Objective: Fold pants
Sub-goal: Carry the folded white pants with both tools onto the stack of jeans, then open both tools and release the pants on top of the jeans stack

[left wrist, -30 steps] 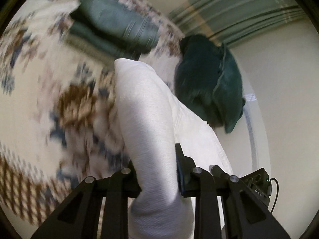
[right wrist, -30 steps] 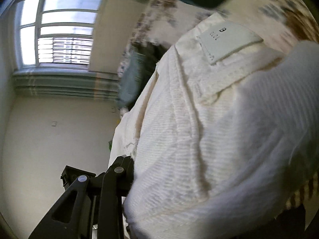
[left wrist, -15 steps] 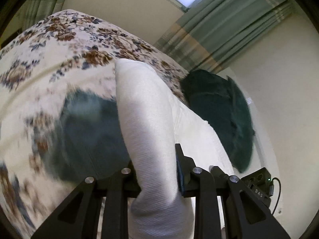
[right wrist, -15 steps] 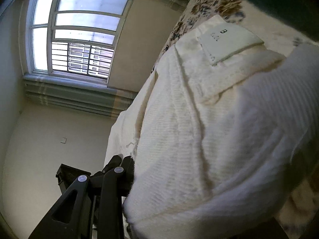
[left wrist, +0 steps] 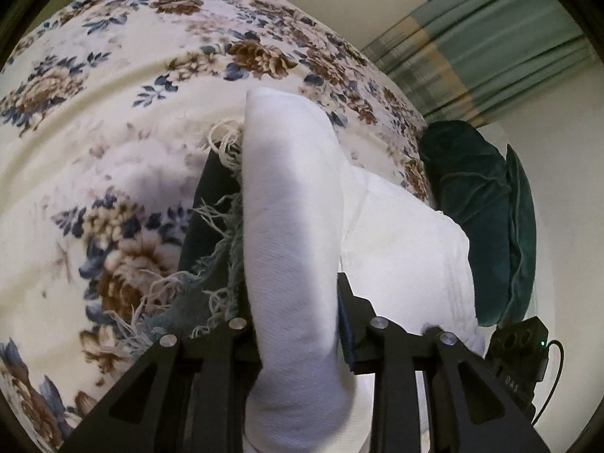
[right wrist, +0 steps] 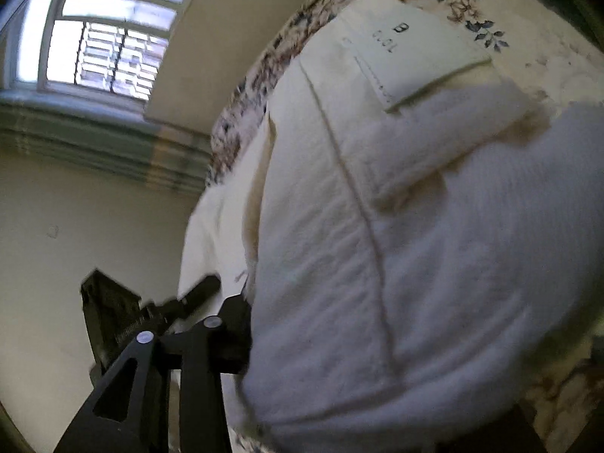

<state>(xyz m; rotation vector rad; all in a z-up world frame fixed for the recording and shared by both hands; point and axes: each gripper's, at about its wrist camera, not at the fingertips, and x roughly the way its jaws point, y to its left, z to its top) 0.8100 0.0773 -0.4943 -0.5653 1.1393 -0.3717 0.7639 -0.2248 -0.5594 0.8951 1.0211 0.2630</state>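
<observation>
Pinching a thick fold of the white pants [left wrist: 290, 226], the left gripper [left wrist: 298, 324] is carrying it above the floral bedspread [left wrist: 113, 113]. Right gripper [right wrist: 241, 336] is buried in cloth; its closure is hidden. Bulky fabric could slip, spoiling the fold.

Daylight came from the barred, white-framed window [right wrist: 94, 45], which glared pale. The white ribbed cotton pants [right wrist: 434, 245] were soft with motion blur, shadowed underneath. Fisheye edges curved and darkened.

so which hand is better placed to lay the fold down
Left, probably. The left gripper visibly pinches the white pants over the floral bedspread; the right gripper's far jaw is hidden by cloth.
</observation>
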